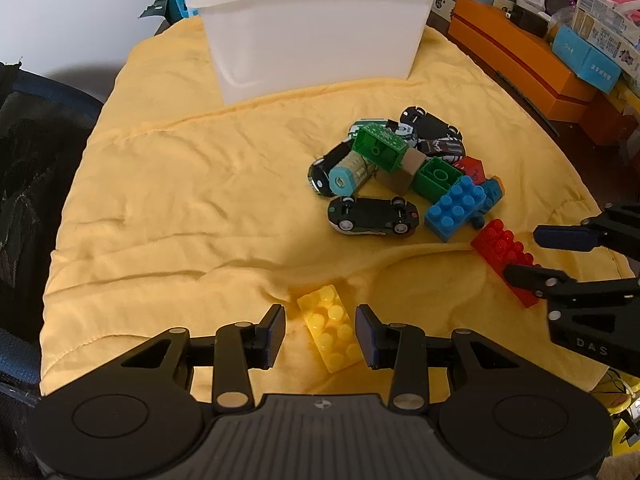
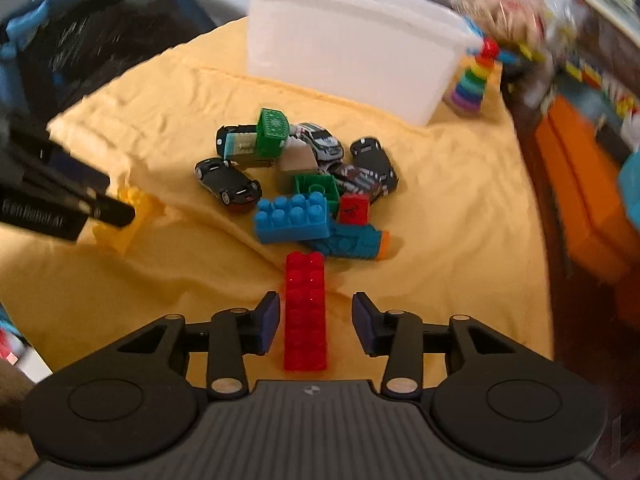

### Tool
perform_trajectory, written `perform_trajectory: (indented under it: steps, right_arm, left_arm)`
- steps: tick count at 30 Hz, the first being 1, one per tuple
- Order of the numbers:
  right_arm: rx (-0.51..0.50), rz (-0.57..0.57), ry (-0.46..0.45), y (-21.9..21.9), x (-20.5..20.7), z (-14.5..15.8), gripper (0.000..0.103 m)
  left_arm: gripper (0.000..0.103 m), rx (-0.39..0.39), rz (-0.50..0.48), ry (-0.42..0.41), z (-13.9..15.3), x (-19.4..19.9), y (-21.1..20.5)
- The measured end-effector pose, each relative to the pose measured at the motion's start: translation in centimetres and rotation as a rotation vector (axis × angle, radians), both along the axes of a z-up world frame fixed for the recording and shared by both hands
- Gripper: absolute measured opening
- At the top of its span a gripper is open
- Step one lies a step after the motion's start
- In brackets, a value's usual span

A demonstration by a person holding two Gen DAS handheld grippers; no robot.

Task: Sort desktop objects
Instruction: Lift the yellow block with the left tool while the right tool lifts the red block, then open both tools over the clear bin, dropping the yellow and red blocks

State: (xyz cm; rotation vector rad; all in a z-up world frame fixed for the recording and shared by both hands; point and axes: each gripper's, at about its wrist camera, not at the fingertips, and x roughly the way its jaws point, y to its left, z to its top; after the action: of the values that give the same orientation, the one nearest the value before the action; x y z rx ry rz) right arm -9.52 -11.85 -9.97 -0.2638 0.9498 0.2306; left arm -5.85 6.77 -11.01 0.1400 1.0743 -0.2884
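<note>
A yellow brick (image 1: 331,333) lies on the yellow cloth (image 1: 180,200) between the open fingers of my left gripper (image 1: 320,334). A long red brick (image 2: 305,312) lies between the open fingers of my right gripper (image 2: 315,322); it also shows in the left wrist view (image 1: 505,254). Neither brick is gripped. A pile of toy cars (image 1: 372,216), green bricks (image 1: 380,146) and a blue brick (image 1: 456,206) sits mid-cloth. A white bin (image 1: 312,28) stands at the back. The right wrist view is blurred.
An orange box (image 1: 516,56) and cluttered toy boxes line the right side. A rainbow stacking toy (image 2: 474,78) stands right of the bin. A dark chair (image 1: 24,152) is at the left. The cloth is wrinkled.
</note>
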Motion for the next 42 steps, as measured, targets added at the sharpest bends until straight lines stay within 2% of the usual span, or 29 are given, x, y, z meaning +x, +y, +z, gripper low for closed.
perform_trajectory:
  steps: [3,4,5,6,7,10,18,24,29,35,42]
  right_arm:
    - [0.027,-0.017,0.029,-0.3,0.5,-1.1,0.049]
    - [0.036,-0.02,0.043,-0.4,0.6,-1.4,0.047]
    - [0.049,-0.02,0.052,-0.6,0.7,-1.7,0.044]
    - [0.065,-0.017,0.056,-0.7,0.6,-1.7,0.037]
    - [0.073,-0.011,0.059,-0.8,0.6,-1.7,0.027]
    - [0.074,0.002,0.06,-1.1,0.6,-1.0,0.027]
    - [0.086,0.056,-0.078,-1.2,2.8,5.4,0.027]
    - [0.072,0.093,-0.235,-0.2,7.6,10.4,0.027]
    - [0.069,0.094,-0.322,0.7,12.9,12.7,0.027]
    - [0.064,0.092,-0.352,0.9,19.8,13.5,0.027]
    - [0.083,0.062,-0.287,1.1,25.7,10.5,0.027]
  left_arm:
    - [0.043,0.009,0.009,0.029,-0.8,0.1,-0.7]
    - [0.042,0.02,0.015,0.045,-1.2,0.1,-0.9]
    - [0.033,0.032,0.02,0.063,-1.5,0.1,-1.1]
    - [0.027,0.039,0.025,0.075,-1.8,0.1,-1.2]
    - [0.027,0.04,0.027,0.081,-1.9,0.2,-1.2]
    - [0.027,0.001,0.029,0.063,-0.9,0.4,-1.0]
    - [0.027,-0.052,-0.019,-0.128,7.0,3.3,-2.0]
    - [0.027,-0.056,0.01,-0.268,11.6,9.0,-3.0]
    - [0.027,-0.059,0.059,-0.323,13.7,14.2,-3.3]
    - [0.027,-0.033,0.112,-0.33,13.6,20.5,-2.9]
    - [0.028,0.001,0.149,-0.234,9.8,26.5,-2.9]
